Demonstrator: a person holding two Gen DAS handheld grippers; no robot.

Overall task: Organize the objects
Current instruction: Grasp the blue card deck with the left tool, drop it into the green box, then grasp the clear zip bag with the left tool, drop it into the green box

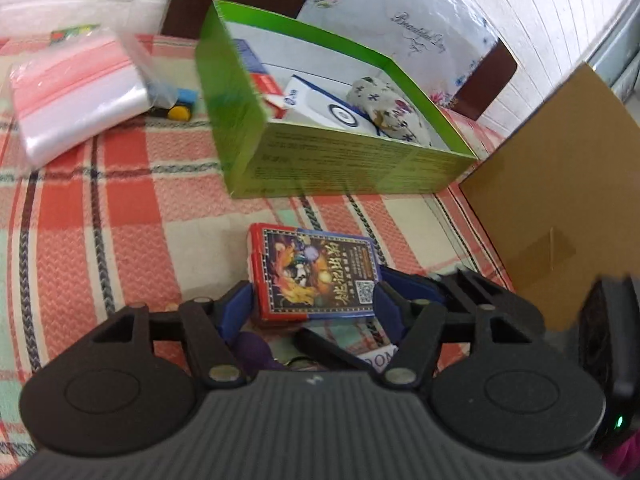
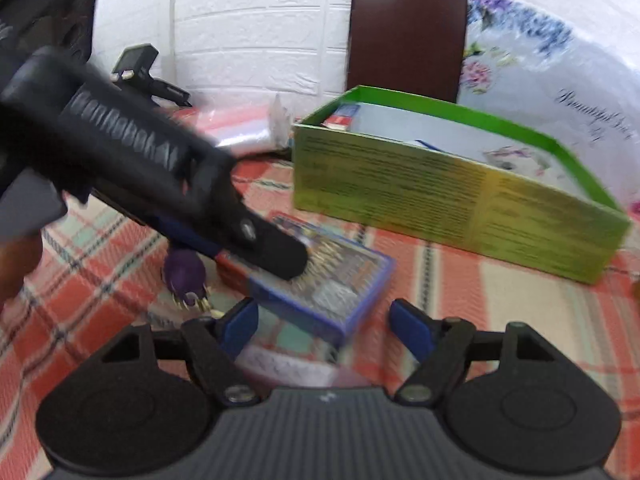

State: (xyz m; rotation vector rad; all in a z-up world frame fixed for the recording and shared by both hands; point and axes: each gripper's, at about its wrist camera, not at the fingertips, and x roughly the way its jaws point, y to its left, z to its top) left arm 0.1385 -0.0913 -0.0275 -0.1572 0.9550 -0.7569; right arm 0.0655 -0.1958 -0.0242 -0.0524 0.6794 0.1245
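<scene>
A card box [image 1: 318, 274] with a red and blue edge lies on the plaid cloth, between the blue pads of my left gripper [image 1: 314, 300], which is shut on it. In the right wrist view the same card box [image 2: 332, 284] is held by the left gripper [image 2: 256, 240] coming in from the upper left. My right gripper [image 2: 324, 326] is open and empty just in front of the box. The open green box [image 1: 344, 156] stands beyond, with a white packet [image 1: 320, 100] and a patterned pouch [image 1: 384, 108] inside; it also shows in the right wrist view [image 2: 452, 196].
A stack of clear zip bags [image 1: 76, 96] lies at far left, with a small yellow and blue toy [image 1: 180, 104] beside it. A brown cardboard sheet [image 1: 560, 184] stands at right. A purple plug-like object [image 2: 184, 276] lies left of the card box. A dark chair back [image 2: 404, 36] is behind.
</scene>
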